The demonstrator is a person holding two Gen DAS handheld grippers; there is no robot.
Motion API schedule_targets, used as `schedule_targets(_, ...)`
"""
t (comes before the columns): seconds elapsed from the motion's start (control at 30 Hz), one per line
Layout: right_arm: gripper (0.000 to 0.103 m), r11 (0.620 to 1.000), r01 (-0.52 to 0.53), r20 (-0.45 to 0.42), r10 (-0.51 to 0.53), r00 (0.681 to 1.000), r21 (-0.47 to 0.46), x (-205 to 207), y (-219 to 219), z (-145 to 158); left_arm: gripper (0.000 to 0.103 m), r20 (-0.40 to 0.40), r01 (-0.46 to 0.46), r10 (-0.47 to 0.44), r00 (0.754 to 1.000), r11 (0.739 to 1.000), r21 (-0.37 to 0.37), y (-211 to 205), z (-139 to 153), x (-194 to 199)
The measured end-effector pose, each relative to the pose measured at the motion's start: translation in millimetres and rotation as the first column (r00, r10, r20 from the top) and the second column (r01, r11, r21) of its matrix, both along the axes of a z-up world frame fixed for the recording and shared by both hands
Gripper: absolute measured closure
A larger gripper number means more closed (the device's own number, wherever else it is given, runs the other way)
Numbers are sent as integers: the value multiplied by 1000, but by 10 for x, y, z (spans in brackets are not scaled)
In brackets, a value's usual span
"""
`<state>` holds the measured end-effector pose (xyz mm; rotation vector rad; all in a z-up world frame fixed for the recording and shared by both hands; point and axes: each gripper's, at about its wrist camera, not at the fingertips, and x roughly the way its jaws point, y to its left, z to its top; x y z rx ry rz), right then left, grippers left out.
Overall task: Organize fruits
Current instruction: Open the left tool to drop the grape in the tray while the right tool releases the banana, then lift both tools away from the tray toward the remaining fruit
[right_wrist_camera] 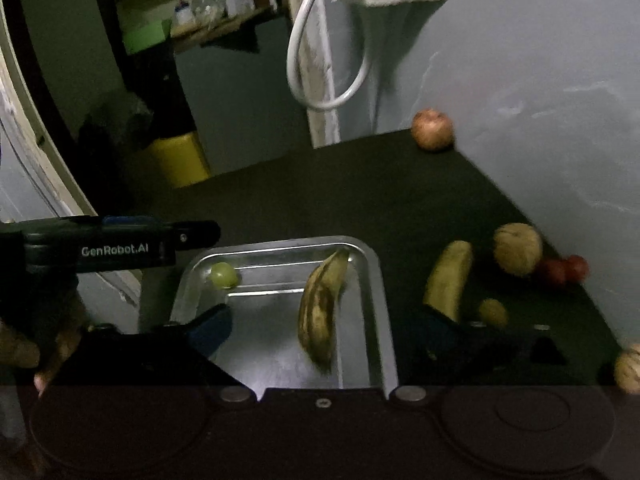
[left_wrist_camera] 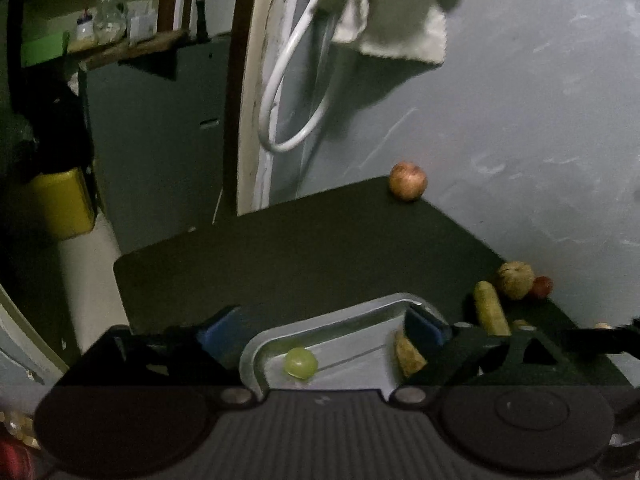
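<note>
Where hidden left, whole banana (right_wrist_camera: 322, 312).

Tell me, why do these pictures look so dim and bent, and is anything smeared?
Left wrist view: dim room, dark table, straight edges bowed by the fisheye lens, the hanging cloth casting a shadow on the wall. Right wrist view: equally dim, glare on the metal tray, the spotted banana inside it smeared by motion blur.
</note>
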<state>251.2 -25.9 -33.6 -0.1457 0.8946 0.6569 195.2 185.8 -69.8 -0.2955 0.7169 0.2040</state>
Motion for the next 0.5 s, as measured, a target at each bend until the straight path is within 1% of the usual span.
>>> schedule_targets(0.07, 1, 999, 23, -3, -23, 1000, 33, -127, -203, 132, 4, 19, 8, -8, 1000, 1000, -4, -71, 79, -79)
schedule_targets(0.23, 1, 994, 93, 20, -94, 995, 50, -475, -685, 336, 1, 60, 47, -45, 997, 998, -31, -306, 232, -285)
schedule_targets(0.3, 1, 990, 127, 32, -129, 991, 55, -629, -897, 380, 1, 59, 69, -67, 996, 997, -41, -436, 266, -355)
schedule_targets(0.37, 1, 986, 143, 26, -145, 989, 83, -759, -1089, 393, 1, 56, 97, -95, 994, 995, -36, -588, 297, -434)
schedule_targets(0.43, 1, 975, 185, 21, -189, 982, 121, -896, -1303, 390, 1, 47, 125, -124, 991, 992, -26, -748, 317, -503)
schedule_targets(0.5, 1, 964, 236, 23, -240, 970, 122, -1038, -1496, 398, 1, 40, 152, -151, 988, 988, -22, -900, 330, -570)
